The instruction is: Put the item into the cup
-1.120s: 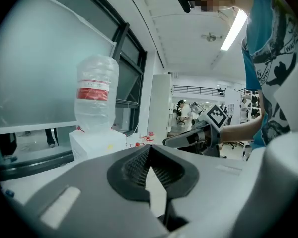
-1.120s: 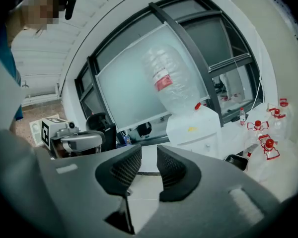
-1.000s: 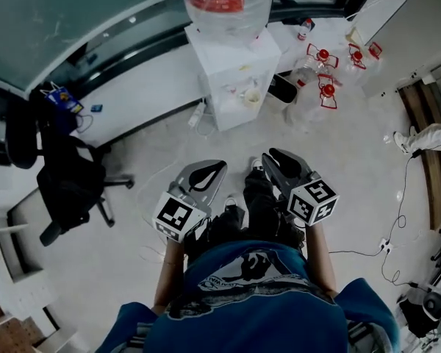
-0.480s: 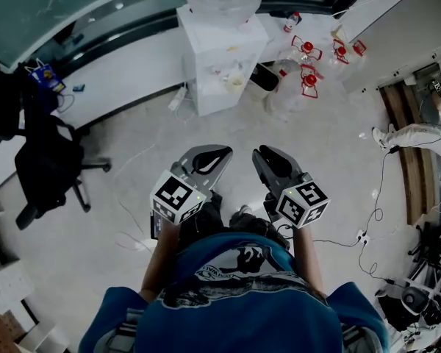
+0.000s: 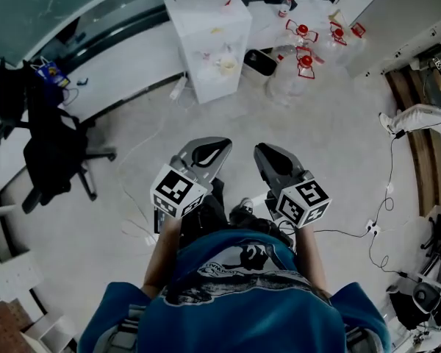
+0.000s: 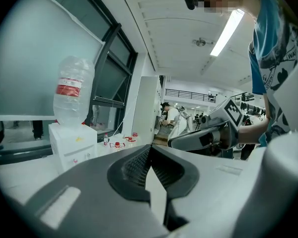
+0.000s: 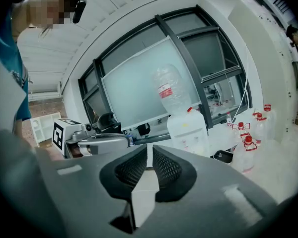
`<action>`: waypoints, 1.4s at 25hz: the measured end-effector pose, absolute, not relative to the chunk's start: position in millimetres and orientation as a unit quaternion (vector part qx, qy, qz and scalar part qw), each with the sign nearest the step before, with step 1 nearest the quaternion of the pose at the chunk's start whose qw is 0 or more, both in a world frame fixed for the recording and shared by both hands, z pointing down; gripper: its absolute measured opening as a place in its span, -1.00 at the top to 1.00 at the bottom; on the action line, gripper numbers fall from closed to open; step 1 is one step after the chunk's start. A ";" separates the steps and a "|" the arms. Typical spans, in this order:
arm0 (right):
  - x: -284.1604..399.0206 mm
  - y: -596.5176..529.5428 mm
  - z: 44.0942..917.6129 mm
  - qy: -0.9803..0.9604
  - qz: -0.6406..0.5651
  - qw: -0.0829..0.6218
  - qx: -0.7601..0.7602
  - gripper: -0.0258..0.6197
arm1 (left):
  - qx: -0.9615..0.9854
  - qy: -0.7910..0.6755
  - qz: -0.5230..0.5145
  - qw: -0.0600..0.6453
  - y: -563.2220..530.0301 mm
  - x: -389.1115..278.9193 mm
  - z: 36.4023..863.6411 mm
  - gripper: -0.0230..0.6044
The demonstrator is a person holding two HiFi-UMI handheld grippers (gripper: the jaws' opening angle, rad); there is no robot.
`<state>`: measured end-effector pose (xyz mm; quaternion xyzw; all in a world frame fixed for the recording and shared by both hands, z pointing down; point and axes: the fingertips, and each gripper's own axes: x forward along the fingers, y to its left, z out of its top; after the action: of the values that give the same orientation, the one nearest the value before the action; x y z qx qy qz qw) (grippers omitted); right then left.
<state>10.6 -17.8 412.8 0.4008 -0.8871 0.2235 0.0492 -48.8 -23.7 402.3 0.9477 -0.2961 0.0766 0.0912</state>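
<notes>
No cup and no item show in any view. I hold both grippers side by side in front of the person's chest, above the pale floor. My left gripper (image 5: 222, 146) (image 6: 149, 147) has its jaws together at the tips with nothing between them. On my right gripper (image 5: 260, 151) (image 7: 149, 147) the jaws are closing; a narrow slit still shows between the pads and nothing is in it. Each gripper view catches the other gripper alongside: the right gripper (image 6: 175, 142) and the left gripper (image 7: 125, 139), both pointing the same way.
A white water dispenser (image 5: 209, 35) (image 7: 187, 130) with a big bottle (image 6: 73, 90) on top stands ahead by the glass wall. Red-capped water jugs (image 5: 301, 59) lie to its right. A black office chair (image 5: 55, 153) is at left, cables (image 5: 388, 219) at right.
The dispenser and jugs have slid toward the top of the head view and the chair has shifted. Both grippers keep their place in front of the chest.
</notes>
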 end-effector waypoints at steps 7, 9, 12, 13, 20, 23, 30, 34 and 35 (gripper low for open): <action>26.8 20.4 409.2 -0.908 0.209 0.041 0.362 0.91 | 0.934 -0.332 0.092 0.095 32.4 -28.8 402.8 0.88; 27.5 30.9 405.0 -0.917 0.194 0.039 0.348 0.93 | 0.930 -0.342 0.097 0.097 47.9 -24.6 404.5 0.88; 29.0 47.0 401.7 -0.927 0.178 0.039 0.327 0.93 | 0.924 -0.354 0.101 0.099 68.6 -16.6 406.9 0.88; 29.9 52.9 401.8 -0.930 0.174 0.039 0.321 0.93 | 0.923 -0.357 0.101 0.099 75.3 -13.4 408.0 0.88; 40.0 87.3 405.2 -0.942 0.165 0.039 0.289 0.92 | 0.918 -0.371 0.102 0.100 114.0 6.9 412.9 0.88; 42.6 95.0 401.4 -0.944 0.168 0.029 0.283 0.92 | 0.918 -0.370 0.107 0.096 124.3 10.6 413.5 0.88; 45.4 100.6 404.4 -0.944 0.164 0.034 0.285 0.92 | 0.920 -0.366 0.108 0.084 133.0 14.0 409.4 0.88; 48.4 103.9 403.7 -0.944 0.164 0.031 0.284 0.92 | 0.920 -0.366 0.110 0.081 137.7 17.9 408.1 0.88; 48.6 104.7 403.8 -0.944 0.166 0.030 0.283 0.92 | 0.920 -0.366 0.110 0.081 138.9 18.3 408.2 0.88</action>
<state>48.6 104.7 403.8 0.2832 -0.9442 0.1658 0.0301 18.3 138.9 408.2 0.9204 -0.3663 0.1104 0.0809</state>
